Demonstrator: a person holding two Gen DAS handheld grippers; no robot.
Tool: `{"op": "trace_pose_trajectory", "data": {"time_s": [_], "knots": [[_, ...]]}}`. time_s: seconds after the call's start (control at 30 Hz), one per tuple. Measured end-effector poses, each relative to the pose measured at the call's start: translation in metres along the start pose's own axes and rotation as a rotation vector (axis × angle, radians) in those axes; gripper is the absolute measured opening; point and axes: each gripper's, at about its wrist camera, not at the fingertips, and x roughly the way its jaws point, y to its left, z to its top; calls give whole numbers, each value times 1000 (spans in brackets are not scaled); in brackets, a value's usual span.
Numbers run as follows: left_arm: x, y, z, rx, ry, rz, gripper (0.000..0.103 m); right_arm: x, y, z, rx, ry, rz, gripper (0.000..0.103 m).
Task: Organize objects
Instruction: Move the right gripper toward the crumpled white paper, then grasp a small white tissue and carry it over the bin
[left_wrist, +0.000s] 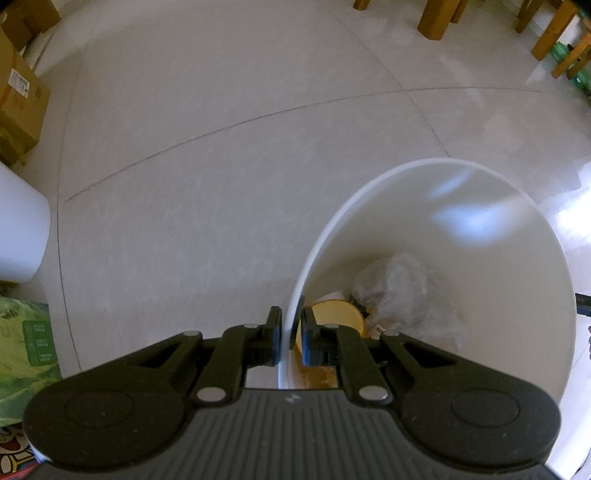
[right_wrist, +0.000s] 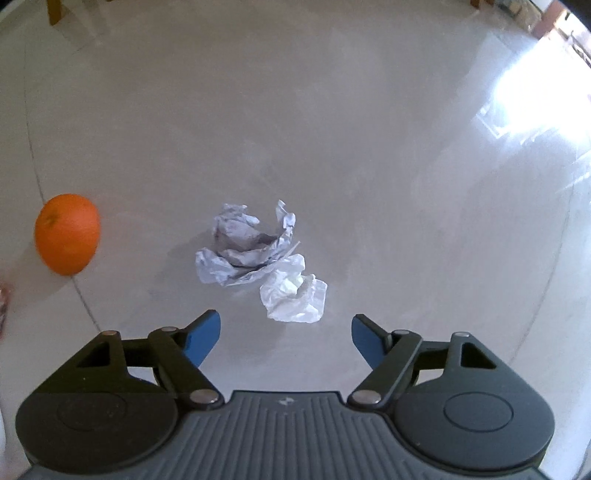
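- Lower right of the left wrist frame: a white bin (left_wrist: 517, 280) stands on the pale tile floor (left_wrist: 221, 166), its near rim pinched between the fingers of the left gripper (left_wrist: 291, 336), one finger outside the wall and one inside.
- Deep inside the bin lie a crumpled clear plastic bag (left_wrist: 406, 295) and a round yellow lid or cup (left_wrist: 338, 314); which of the two it is cannot be told.
- Centre of the right wrist frame: two crumpled papers lie on the floor, a grey-blue wad (right_wrist: 247, 247) touching a whiter wad (right_wrist: 293, 295) just below and right of it.
- Bottom of that frame, the right gripper (right_wrist: 286, 339) hangs above the floor with its blue-padded jaws wide apart, the whiter wad just ahead of the gap between them.
- Left edge of the same frame: an orange (right_wrist: 67, 233) sits on the floor, well apart from the papers.
- Upper left of the left wrist frame shows cardboard boxes (left_wrist: 18, 99); wooden furniture legs (left_wrist: 436, 18) line the top right, and a green printed bag (left_wrist: 26, 350) fills the lower left.
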Motion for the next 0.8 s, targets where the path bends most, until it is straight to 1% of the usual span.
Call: {"op": "trace_pose_trajectory", "data": {"time_s": [0.1,0.17,0.37,0.47,0.5,0.6,0.67,0.7,0.8], "knots": [[0,-2,0,3,-3,2,9,13,-1,-2,17,2,11,82],[0,-2,-1,2,-4,2,9,22,1,-1,19,6,2,82],[0,-1,-2,3,-4,1,9,33,-3,2,44,-1,8,75],[0,1,-2,-10,-1,-5,9,36,-1,7,33,0,-1,65],[0,2,-1,-13,1,-6,9,37,-1,8,34,-3,-4,59],[-1,3,-1,-15,1,-8,9,37,-4,10,55,-6,0,47],[-1,4,-1,-13,2,-11,8,36,-6,10,47,1,-10,44],[-1,4,-1,-12,2,-11,8,34,-6,11,41,4,-16,40],[0,5,0,-11,3,-10,8,30,-2,11,25,18,-21,37]]}}
